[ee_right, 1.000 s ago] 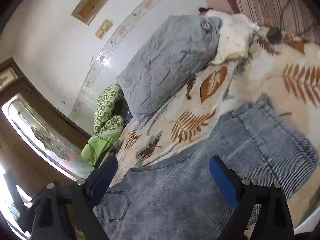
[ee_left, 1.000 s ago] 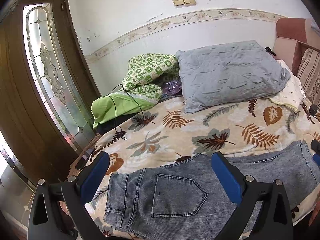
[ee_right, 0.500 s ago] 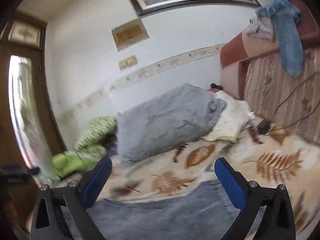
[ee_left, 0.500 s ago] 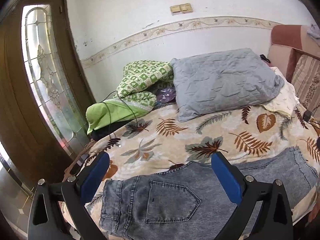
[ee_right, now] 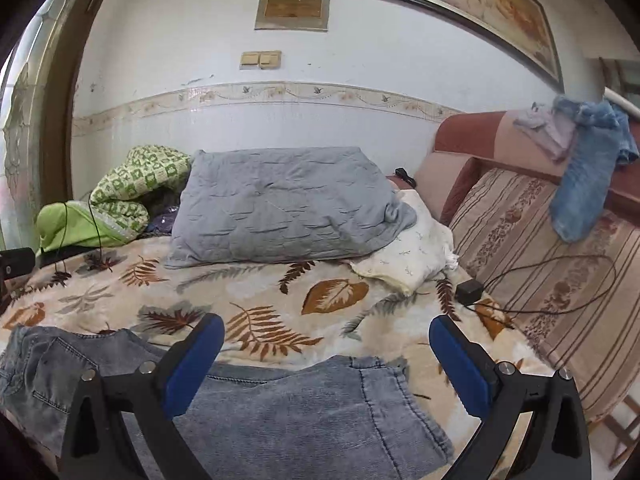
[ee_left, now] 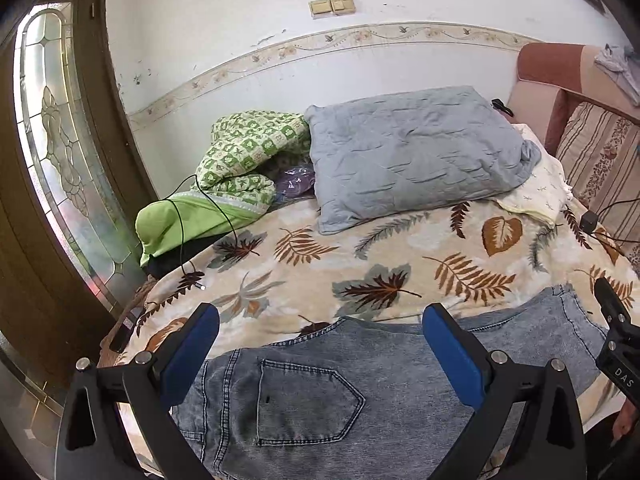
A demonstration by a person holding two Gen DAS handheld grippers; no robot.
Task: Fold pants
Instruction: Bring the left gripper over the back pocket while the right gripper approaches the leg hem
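Grey-blue denim pants [ee_left: 360, 380] lie folded flat across the near edge of the bed, a back pocket [ee_left: 304, 404] facing up at the waist end on the left. My left gripper [ee_left: 320, 324] hovers open above the pocket and the pants' far edge, nothing between its blue pads. In the right wrist view the pants [ee_right: 304, 404] spread along the bottom, hem end to the right. My right gripper [ee_right: 326, 334] stands wide open over their far edge, clear of the cloth. The right gripper's black body [ee_left: 616, 344] shows at the left wrist view's right edge.
The bed carries a leaf-print blanket [ee_left: 360, 248], a grey pillow [ee_left: 408, 156], a cream pillow [ee_right: 408, 256], a green quilt [ee_left: 240, 160] with a black cable over it. A black charger [ee_right: 469, 290] and cord lie near the striped headboard [ee_right: 540, 272]. A glazed wooden door [ee_left: 52, 160] stands left.
The right gripper rose and rolled upright, its view swinging from the pants to the wall and headboard, jaws widening slightly. The left view tilted up a little; the pants stayed put.
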